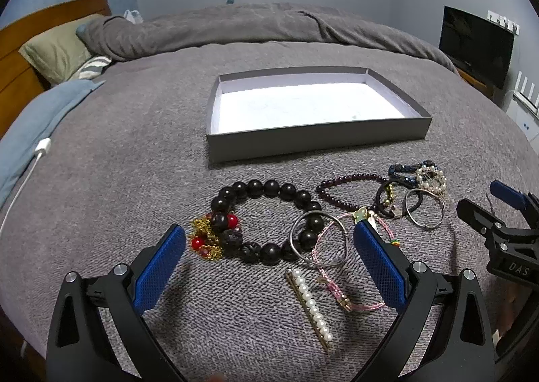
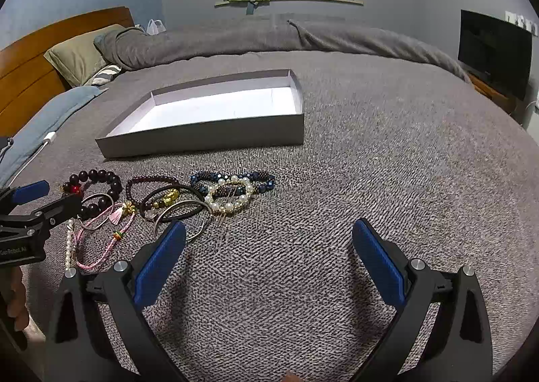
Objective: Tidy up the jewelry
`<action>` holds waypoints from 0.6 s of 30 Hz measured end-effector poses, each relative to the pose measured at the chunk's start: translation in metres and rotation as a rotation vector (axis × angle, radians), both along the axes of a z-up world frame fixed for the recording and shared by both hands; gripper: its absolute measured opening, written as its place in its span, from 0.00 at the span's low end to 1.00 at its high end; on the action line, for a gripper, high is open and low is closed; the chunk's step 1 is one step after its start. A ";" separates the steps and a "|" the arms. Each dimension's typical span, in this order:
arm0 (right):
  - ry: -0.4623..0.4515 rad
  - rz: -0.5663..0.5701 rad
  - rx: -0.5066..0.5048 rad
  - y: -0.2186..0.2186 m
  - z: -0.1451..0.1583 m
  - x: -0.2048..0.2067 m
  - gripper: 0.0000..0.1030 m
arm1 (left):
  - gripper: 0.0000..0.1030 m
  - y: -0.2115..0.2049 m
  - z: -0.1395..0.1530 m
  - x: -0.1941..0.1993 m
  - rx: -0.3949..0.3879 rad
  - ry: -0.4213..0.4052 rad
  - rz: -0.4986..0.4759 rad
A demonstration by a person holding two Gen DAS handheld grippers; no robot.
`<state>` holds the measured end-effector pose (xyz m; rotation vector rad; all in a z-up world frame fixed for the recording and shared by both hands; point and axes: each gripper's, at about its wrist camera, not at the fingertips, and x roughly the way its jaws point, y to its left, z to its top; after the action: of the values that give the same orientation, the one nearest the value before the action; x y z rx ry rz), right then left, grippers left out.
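Several pieces of jewelry lay clustered on the grey bed, among them a large black bead bracelet, a pearl bar clip and a pink cord bracelet, just in front of an empty grey box. The left claw hung spread wide over them, gripping nothing; the right claw gaped equally wide above bare blanket beside them.

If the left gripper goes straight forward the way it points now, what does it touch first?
Most likely the big dark bead bracelet, which lies between the open blue fingers of the left gripper. The pearl hair clip lies nearer, but probably below that line. Depth is hard to judge here.
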<state>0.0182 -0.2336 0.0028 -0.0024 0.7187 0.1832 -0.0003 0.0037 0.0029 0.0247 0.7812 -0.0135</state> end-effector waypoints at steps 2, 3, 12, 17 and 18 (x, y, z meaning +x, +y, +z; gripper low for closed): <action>-0.003 0.005 0.005 0.000 0.000 0.000 0.95 | 0.96 0.001 0.000 0.000 -0.005 0.000 0.001; -0.006 0.006 0.004 0.000 0.001 -0.001 0.95 | 0.96 0.002 0.001 0.000 -0.007 -0.003 0.000; -0.090 0.015 0.016 -0.001 0.007 -0.008 0.95 | 0.96 0.008 0.007 -0.001 -0.011 -0.057 -0.028; -0.140 0.012 -0.013 -0.005 0.014 -0.003 0.95 | 0.96 0.019 0.011 0.014 0.009 -0.103 -0.036; -0.140 0.020 -0.010 -0.007 0.015 -0.001 0.95 | 0.96 0.023 0.013 0.015 0.004 -0.129 -0.044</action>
<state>0.0169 -0.2407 0.0174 -0.0321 0.5799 0.1964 0.0145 0.0266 0.0156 0.0458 0.6514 -0.0519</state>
